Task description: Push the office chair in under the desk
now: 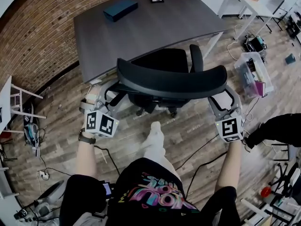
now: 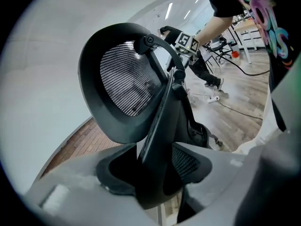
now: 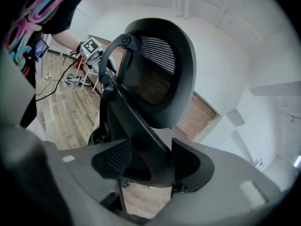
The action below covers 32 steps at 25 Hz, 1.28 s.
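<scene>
chair (image 1: 171, 81): curved black mesh back, seat at desk (image 1: 141, 36) front edge | left gripper (image 2: 155, 168), right gripper (image 3: 146, 164): jaws pinching struts

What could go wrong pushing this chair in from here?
1. The office chair has its armrest right at the edge of the desk; it may catch there instead of passing under.
2. The left tongs and right tongs clamp only narrow backrest struts; a hard push could slip them or just tilt the back.
3. Loose cables trail over the floor beside the person's foot; stepping forward risks a snag.
</scene>
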Tool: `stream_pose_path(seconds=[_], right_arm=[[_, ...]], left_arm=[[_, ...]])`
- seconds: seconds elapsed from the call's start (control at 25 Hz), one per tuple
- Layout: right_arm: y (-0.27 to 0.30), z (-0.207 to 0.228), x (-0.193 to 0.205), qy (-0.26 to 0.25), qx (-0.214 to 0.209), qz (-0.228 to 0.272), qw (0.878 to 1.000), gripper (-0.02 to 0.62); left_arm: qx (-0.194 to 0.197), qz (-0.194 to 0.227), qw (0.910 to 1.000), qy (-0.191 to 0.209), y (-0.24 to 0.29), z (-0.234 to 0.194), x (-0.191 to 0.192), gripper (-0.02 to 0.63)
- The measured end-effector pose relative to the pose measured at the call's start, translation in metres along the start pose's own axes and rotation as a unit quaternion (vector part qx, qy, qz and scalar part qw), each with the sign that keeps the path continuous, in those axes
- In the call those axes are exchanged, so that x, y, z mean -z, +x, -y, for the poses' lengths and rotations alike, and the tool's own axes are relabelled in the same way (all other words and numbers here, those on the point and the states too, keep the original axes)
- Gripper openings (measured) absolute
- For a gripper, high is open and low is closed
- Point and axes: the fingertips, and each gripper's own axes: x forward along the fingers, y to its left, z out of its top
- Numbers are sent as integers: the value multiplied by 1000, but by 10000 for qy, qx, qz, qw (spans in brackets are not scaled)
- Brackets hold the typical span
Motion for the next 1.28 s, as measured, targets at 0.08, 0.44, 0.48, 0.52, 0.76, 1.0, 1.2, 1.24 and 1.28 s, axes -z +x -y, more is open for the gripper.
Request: stream_pose_path(seconds=[0.08, 0.44, 0.48, 0.52, 0.76, 1.0, 1.2, 1.24, 1.28], right_arm=[[5, 6, 3, 11, -29, -10, 10000, 262], [35, 26, 11, -24, -227, 21, 9997, 262], [40, 30, 13, -28, -267, 23, 9996, 262], [45, 34, 14, -28, -297, 27, 9996, 262], [84, 59, 15, -127, -474, 97, 9988, 262], [131, 81, 9, -263, -671, 173, 9973, 262], [159, 99, 7, -337, -825, 263, 9957, 262], [163, 103, 7, -352, -843, 303, 9954, 264], [168, 106, 7, -366, -871, 359, 9949, 264]], left_arm=[[0, -12, 10000, -1, 6, -2, -2, 235], [-168, -51, 9997, -198, 29, -16, -2, 235], [-162, -75, 9996, -222, 32, -18, -3, 235], [-148, -107, 9996, -236, 35, -21, -4, 235], [-262, -226, 9992, -188, 58, -38, 8, 233], [-366, -356, 9983, -265, 78, -59, 21, 233], [-461, -413, 9971, -437, 91, -69, 21, 232], [-478, -441, 9969, -432, 94, -71, 21, 232], [-495, -487, 9964, -478, 96, -72, 21, 232]])
